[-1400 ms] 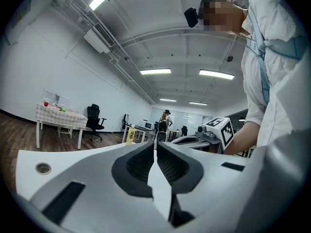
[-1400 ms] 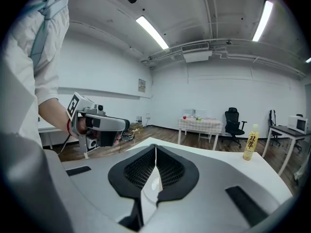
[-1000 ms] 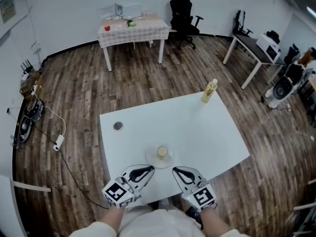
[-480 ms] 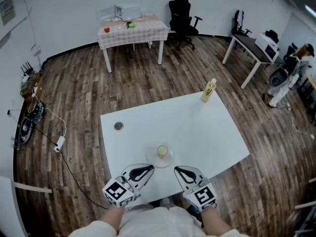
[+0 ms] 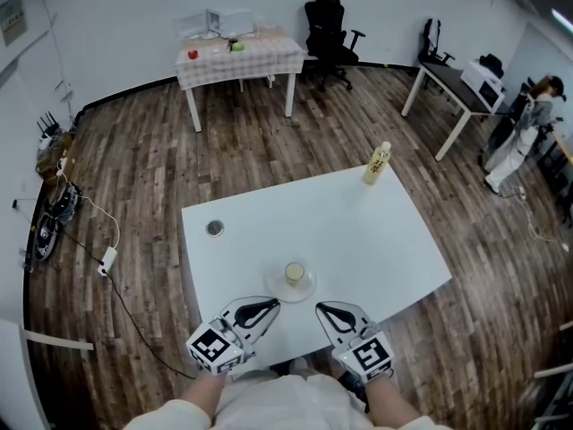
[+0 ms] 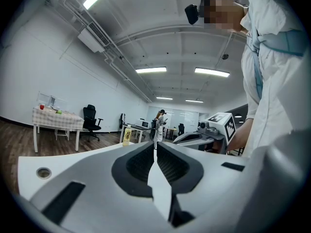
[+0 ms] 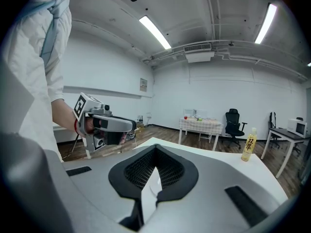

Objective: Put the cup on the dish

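Wooden flooring is seen around a white table [image 5: 385, 240], and near its lower edge the cup [image 5: 295, 274] is already seated on the dish [image 5: 311, 290]. The left gripper [image 5: 271, 305] and right gripper [image 5: 320, 308] are held just below it, each with jaws pressed together on nothing. Should either be pushed forward carelessly, the dish could be nudged and the cup tipped off. Against the earlier frame, nothing on the table is changed; only the person [image 5: 528, 115] at the right edge has shifted.
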The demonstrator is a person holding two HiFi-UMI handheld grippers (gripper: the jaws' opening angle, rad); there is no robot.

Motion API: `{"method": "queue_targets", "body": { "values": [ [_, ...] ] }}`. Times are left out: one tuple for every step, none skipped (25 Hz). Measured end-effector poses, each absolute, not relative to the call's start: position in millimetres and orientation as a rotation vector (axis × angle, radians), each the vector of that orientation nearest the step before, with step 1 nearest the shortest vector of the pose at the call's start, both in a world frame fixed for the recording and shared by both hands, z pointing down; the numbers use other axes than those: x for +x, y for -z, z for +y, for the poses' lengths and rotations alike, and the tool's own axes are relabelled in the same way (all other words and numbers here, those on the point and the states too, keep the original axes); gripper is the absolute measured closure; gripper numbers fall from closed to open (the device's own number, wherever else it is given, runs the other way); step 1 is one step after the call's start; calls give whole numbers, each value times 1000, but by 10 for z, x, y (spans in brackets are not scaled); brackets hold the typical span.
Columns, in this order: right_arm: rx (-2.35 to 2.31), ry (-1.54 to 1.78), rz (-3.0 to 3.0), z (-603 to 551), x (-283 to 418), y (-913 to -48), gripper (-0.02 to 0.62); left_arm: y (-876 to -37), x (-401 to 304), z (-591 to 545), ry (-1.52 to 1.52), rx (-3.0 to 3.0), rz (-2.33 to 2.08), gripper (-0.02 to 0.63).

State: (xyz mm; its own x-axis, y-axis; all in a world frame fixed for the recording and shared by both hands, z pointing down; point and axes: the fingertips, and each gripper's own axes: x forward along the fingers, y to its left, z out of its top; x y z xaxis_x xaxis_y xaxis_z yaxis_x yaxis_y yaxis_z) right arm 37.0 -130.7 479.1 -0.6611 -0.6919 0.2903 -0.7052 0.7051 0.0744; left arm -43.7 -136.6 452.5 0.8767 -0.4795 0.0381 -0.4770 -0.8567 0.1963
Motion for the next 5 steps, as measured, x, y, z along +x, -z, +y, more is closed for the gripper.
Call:
{"method": "queue_targets", "body": {
  "values": [
    [1100,-66,-2616,-1298,369,-4801,565,-4532,-437,-1363,17,2847,-734,586],
    [1099,-69,-2616,-1289,368,-4814,565,-4542,-439,-1358,14,2847,-734,586],
    [1098,-72,-2615,-1277,365,-4827,565,-4555,-440,-1351,11,2846,-734,586],
    [1097,-74,-2615,-1265,362,-4840,565,-4570,-443,-1343,8,2846,-733,586],
    [1097,-77,-2615,-1253,359,-4853,565,-4584,-445,-1334,5,2845,-733,586]
  ]
}}
